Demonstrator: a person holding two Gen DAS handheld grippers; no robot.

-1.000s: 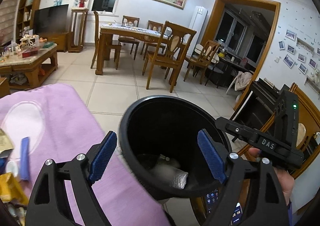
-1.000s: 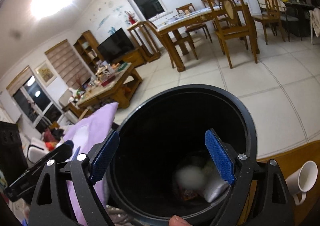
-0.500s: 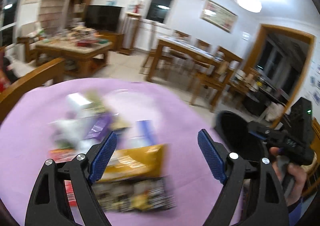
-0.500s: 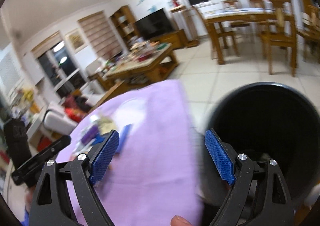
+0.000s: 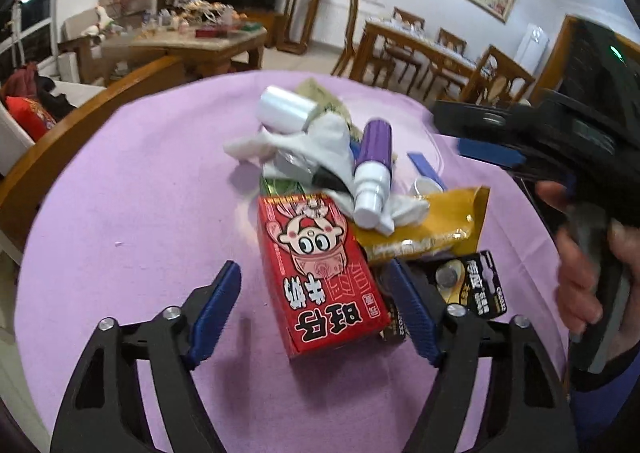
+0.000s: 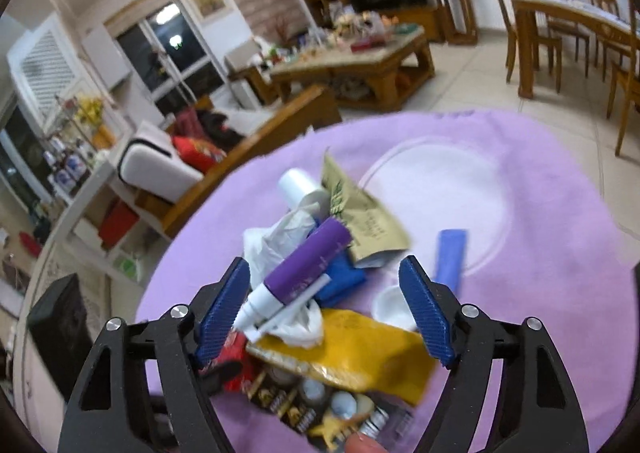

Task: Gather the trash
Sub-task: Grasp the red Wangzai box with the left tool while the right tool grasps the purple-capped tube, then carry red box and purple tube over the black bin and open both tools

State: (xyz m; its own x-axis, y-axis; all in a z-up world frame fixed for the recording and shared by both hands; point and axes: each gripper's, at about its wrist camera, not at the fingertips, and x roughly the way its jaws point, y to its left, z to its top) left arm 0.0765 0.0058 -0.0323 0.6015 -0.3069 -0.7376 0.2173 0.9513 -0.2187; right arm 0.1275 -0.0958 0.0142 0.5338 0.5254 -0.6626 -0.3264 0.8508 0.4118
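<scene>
- Red carton (image 5: 324, 273) with a cartoon face, flat and glossy, lies nearest my left gripper (image 5: 316, 309), between its spread blue pads (image 5: 216, 305); nothing gripped, pads apart from the box.
- Trash pile sits mid-cloth on the lilac tablecloth (image 5: 140, 193), soft fleecy look, covering a round table.
- Black battery blister pack (image 5: 472, 285) just right of the carton, shiny, coin cell showing, partly under my left gripper's right finger.
- Yellow foil wrapper (image 5: 424, 225) crinkled, overlapping the carton's far corner and the battery pack.
- Purple tube (image 5: 372, 169) with white cap lies on top of crumpled white tissue (image 5: 316, 149), cap end pointing toward me.
- White cylinder (image 5: 286, 109) and an olive paper sachet (image 6: 360, 217) at the far side of the pile.
- Blue flat stick (image 6: 452, 253) and a small white cap (image 6: 390, 307) off to the pile's right, on the cloth.
- My right gripper (image 6: 328, 313) hovers over the pile, jaws wide, holding nothing; purple tube's cap is close to its left pad (image 6: 224, 309), contact unclear.
- Right hand (image 5: 588, 273) wraps the gripper handle, seen at the right edge of the left view, blurred.
- Beyond: wooden coffee table (image 6: 360, 61), cluttered.
</scene>
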